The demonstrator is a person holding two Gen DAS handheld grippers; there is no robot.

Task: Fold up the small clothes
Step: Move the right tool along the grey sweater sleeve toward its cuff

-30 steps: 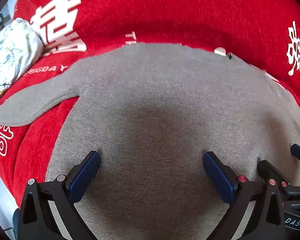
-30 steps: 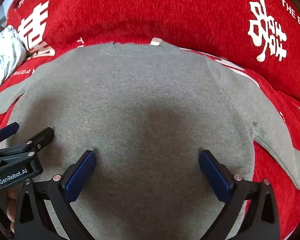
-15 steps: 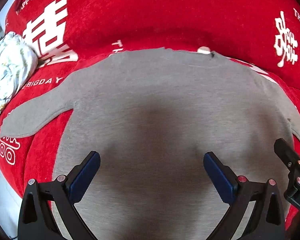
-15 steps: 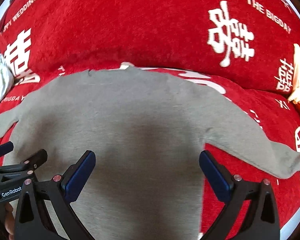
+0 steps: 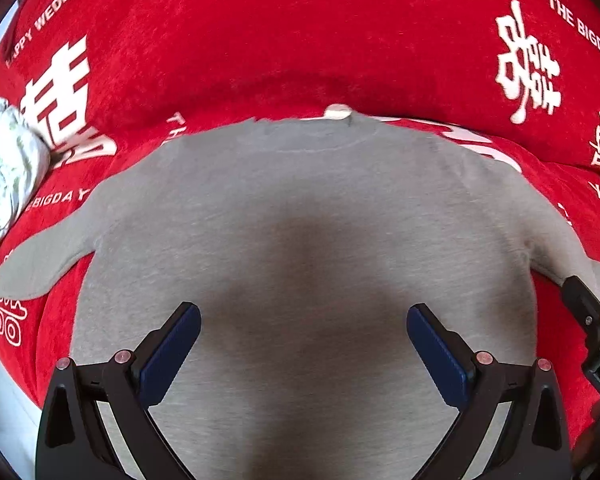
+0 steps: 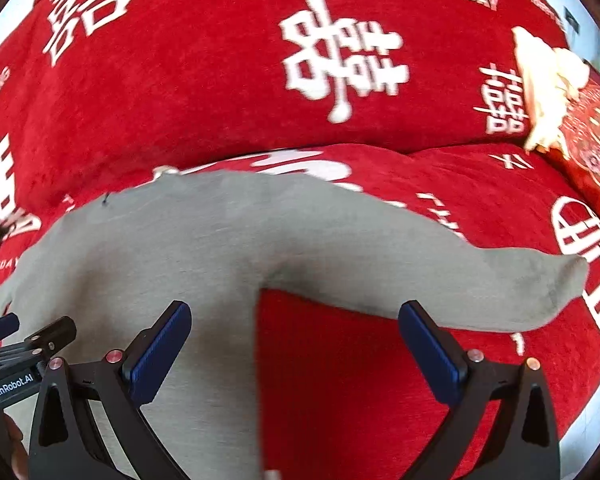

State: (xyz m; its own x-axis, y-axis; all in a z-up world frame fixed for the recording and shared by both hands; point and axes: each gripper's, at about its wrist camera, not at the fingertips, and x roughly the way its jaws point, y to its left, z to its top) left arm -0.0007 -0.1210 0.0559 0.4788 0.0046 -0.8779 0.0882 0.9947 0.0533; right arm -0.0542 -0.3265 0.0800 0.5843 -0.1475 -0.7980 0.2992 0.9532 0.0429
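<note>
While a grey sweater (image 5: 308, 216) lies flat on a red sofa cover (image 5: 260, 40), both tools hover released: left tool (image 5: 304, 344) over the body, right tool (image 6: 296, 340) nearest the right sleeve (image 6: 460, 280), which stretches rightward.

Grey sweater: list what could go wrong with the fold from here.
1. The sweater lies flat with both sleeves spread; the right gripper straddles the body edge and the right sleeve, so closing now may pinch the wrong layer.
2. The plush red cover may drag on the knit and skew the fold.
</note>
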